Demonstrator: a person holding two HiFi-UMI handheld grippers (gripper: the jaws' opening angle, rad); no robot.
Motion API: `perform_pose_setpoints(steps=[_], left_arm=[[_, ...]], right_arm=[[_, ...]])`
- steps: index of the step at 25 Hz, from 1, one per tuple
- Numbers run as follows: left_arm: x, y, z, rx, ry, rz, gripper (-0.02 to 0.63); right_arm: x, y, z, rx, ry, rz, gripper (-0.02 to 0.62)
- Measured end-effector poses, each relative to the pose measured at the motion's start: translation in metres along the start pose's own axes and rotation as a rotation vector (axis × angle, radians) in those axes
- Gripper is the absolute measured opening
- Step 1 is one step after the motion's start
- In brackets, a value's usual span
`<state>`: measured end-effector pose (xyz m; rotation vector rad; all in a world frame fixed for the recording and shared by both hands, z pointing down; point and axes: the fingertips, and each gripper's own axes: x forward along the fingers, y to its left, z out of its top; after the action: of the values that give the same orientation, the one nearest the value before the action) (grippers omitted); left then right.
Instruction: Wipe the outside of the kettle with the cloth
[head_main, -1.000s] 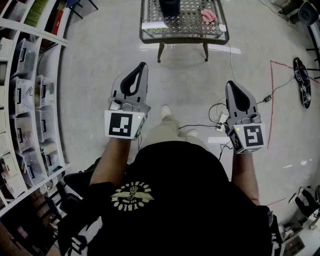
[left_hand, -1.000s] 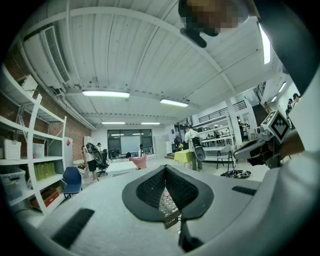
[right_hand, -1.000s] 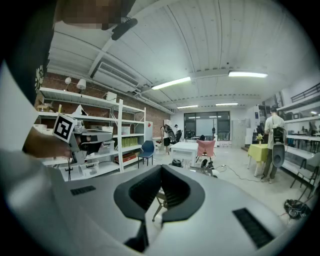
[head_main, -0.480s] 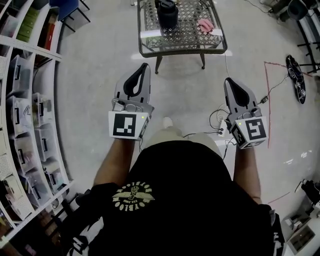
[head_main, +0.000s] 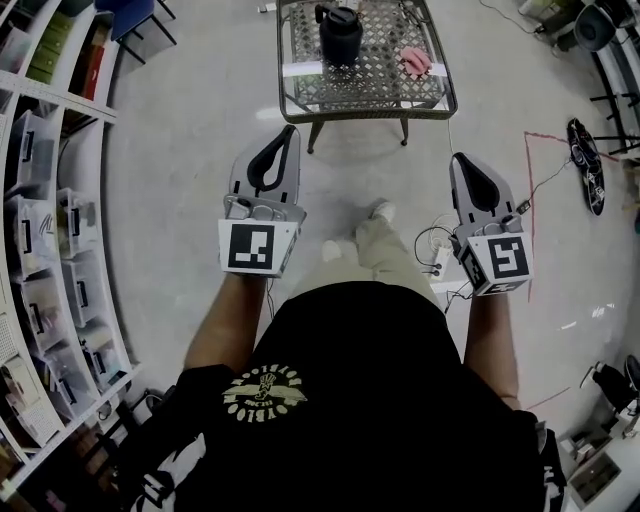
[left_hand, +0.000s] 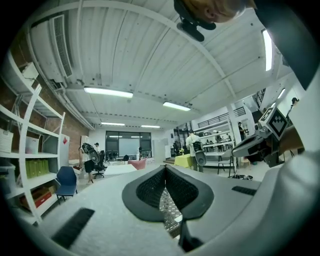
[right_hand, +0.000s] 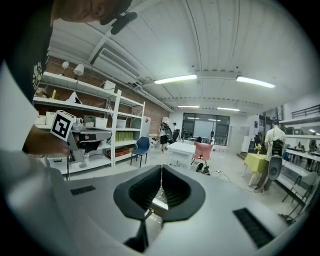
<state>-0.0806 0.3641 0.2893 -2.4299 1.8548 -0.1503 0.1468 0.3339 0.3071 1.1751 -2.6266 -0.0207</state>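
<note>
The left tool (head_main: 289, 131) is held level over the floor (head_main: 190, 150), its jaws pressed together with nothing between them. A rack of shelves (head_main: 40, 200) is seen off to its left. Well ahead of this tool and a little to its right, the dark kettle (head_main: 340, 32) stands upright on the lattice surface (head_main: 365, 100). The pink cloth (head_main: 414, 58) lies on the same surface, apart from the kettle, well ahead of the right tool (head_main: 458, 158) and slightly to its left. The right tool is likewise clenched and empty.

No part of the wiping is judged to be done: the cloth is not yet picked up and the kettle is untouched. The surface has yet to be reached, the cloth grasped, the kettle steadied and its outside wiped.
</note>
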Motion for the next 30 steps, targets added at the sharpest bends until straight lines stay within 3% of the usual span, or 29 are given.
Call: perform_pose_setpoints(steps=[4, 11, 15, 18, 23, 30], left_arm=[[0.016, 0.005, -0.009, -0.026, 0.022, -0.018, 0.006], [0.055, 0.029, -0.017, -0.074, 0.042, 0.022, 0.006], [0.082, 0.041, -0.018, -0.055, 0.050, 0.017, 0.006], [0.103, 0.049, -0.018, -0.069, 0.038, 0.022, 0.006], [0.134, 0.051, -0.025, -0.089, 0.044, 0.036, 0.006], [0.169, 0.053, -0.033, -0.111, 0.063, 0.049, 0.006]], right_arm=[[0.018, -0.015, -0.006, 0.013, 0.011, -0.001, 0.012], [0.063, -0.045, -0.015, 0.052, 0.019, 0.024, 0.011], [0.097, -0.056, -0.011, 0.044, 0.019, 0.053, 0.011], [0.117, -0.073, -0.004, 0.042, -0.003, 0.027, 0.011], [0.133, -0.103, -0.004, 0.062, -0.007, 0.003, 0.011], [0.152, -0.125, -0.008, 0.046, 0.019, 0.042, 0.011]])
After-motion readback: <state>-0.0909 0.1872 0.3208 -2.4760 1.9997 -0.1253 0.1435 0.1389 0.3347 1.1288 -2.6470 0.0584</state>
